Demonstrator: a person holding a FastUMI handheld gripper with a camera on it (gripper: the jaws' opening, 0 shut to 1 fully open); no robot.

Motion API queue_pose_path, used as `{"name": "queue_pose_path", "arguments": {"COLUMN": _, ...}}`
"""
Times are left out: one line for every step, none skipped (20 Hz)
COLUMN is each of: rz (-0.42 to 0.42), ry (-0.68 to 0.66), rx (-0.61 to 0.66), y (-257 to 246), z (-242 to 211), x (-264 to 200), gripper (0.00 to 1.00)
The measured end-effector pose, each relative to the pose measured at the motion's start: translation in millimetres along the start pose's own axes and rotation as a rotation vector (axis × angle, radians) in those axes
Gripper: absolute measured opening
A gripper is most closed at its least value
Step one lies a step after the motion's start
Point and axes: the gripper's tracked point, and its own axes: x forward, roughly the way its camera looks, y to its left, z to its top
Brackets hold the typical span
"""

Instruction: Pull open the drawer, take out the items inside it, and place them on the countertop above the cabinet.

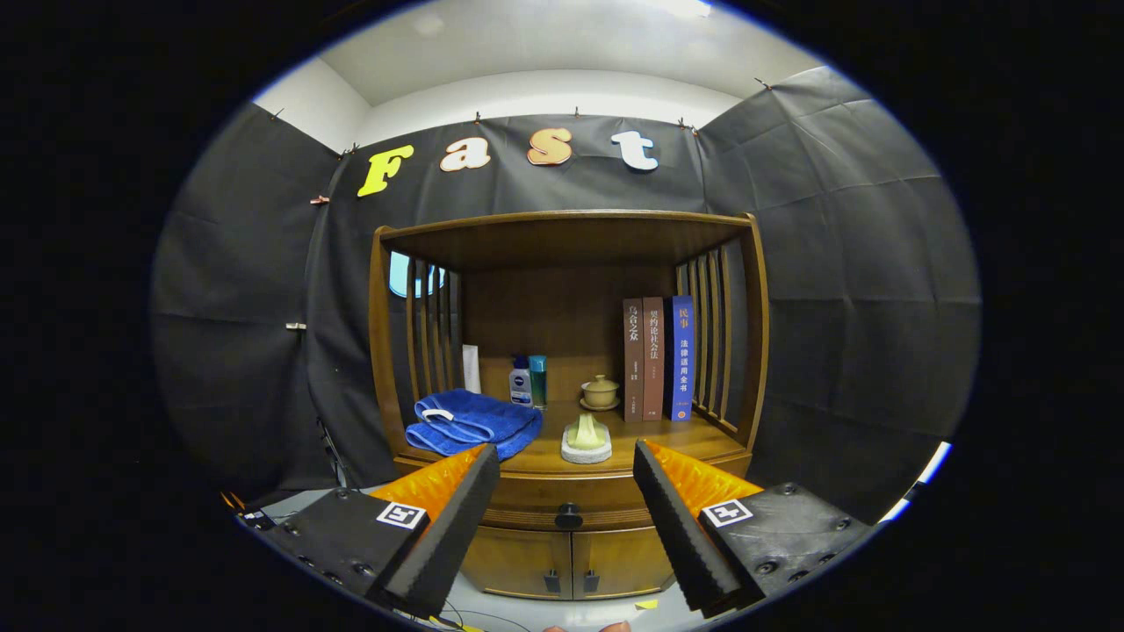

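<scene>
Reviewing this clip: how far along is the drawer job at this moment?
Nothing looks done yet: the drawer is shut, its knob untouched. In hand: the gripper is open, empty, with the knob ahead between its fingers, apart from both. Left: pull the drawer, take out whatever is inside, and set it on the countertop, which already holds a blue towel, bottles, a lidded cup and books.

- One tool (566, 478), its two fingers spread apart on nothing.
- One wooden cabinet (746, 351) with one drawer (527, 500), one round drawer knob (568, 515) and two lower doors (518, 562).
- Three upright books (659, 358).
- One folded blue towel (474, 424).
- Two small bottles (528, 381).
- One lidded teacup (601, 391).
- One pale green item on a white pad (587, 437).
</scene>
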Motion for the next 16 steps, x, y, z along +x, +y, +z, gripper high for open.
{"name": "queue_pose_path", "arguments": {"rz": 0.002, "ry": -0.001, "rx": 0.000, "y": 0.7, "z": -0.4, "x": -0.5, "gripper": 0.98}}
{"name": "queue_pose_path", "arguments": {"rz": 0.002, "ry": 0.000, "rx": 0.000, "y": 0.4, "z": -0.5, "x": 0.3, "gripper": 0.98}}
{"name": "queue_pose_path", "arguments": {"rz": 0.003, "ry": 0.000, "rx": -0.001, "y": 0.9, "z": -0.2, "x": 0.0, "gripper": 0.98}}
{"name": "queue_pose_path", "arguments": {"rz": 0.005, "ry": 0.000, "rx": -0.002, "y": 1.7, "z": -0.4, "x": 0.1, "gripper": 0.98}}
{"name": "queue_pose_path", "arguments": {"rz": 0.006, "ry": 0.000, "rx": -0.002, "y": 2.4, "z": 0.0, "x": -0.4, "gripper": 0.98}}
{"name": "queue_pose_path", "arguments": {"rz": 0.006, "ry": -0.004, "rx": 0.002, "y": 2.5, "z": 0.6, "x": -1.2, "gripper": 0.98}}
{"name": "queue_pose_path", "arguments": {"rz": 0.007, "ry": -0.007, "rx": 0.006, "y": 3.0, "z": 1.8, "x": -1.1, "gripper": 0.98}}
{"name": "queue_pose_path", "arguments": {"rz": 0.005, "ry": -0.008, "rx": 0.007, "y": 2.4, "z": 2.4, "x": -1.6, "gripper": 0.98}}
{"name": "queue_pose_path", "arguments": {"rz": 0.004, "ry": -0.009, "rx": 0.007, "y": 1.8, "z": 2.2, "x": -1.2, "gripper": 0.98}}
{"name": "queue_pose_path", "arguments": {"rz": 0.003, "ry": -0.010, "rx": 0.007, "y": 1.4, "z": 3.1, "x": -1.3, "gripper": 0.98}}
{"name": "queue_pose_path", "arguments": {"rz": 0.002, "ry": -0.011, "rx": 0.009, "y": 1.2, "z": 3.2, "x": -1.5, "gripper": 0.98}}
{"name": "queue_pose_path", "arguments": {"rz": 0.001, "ry": -0.009, "rx": 0.010, "y": 0.7, "z": 2.4, "x": -1.5, "gripper": 0.98}}
{"name": "queue_pose_path", "arguments": {"rz": 0.001, "ry": -0.009, "rx": 0.013, "y": 0.2, "z": 3.0, "x": -1.4, "gripper": 0.98}}
{"name": "queue_pose_path", "arguments": {"rz": 0.001, "ry": -0.009, "rx": 0.015, "y": 0.4, "z": 2.7, "x": -1.6, "gripper": 0.98}}
{"name": "queue_pose_path", "arguments": {"rz": 0.000, "ry": -0.012, "rx": 0.016, "y": 0.2, "z": 3.8, "x": -2.4, "gripper": 0.98}}
{"name": "queue_pose_path", "arguments": {"rz": -0.001, "ry": -0.016, "rx": 0.018, "y": -0.1, "z": 5.0, "x": -2.5, "gripper": 0.98}}
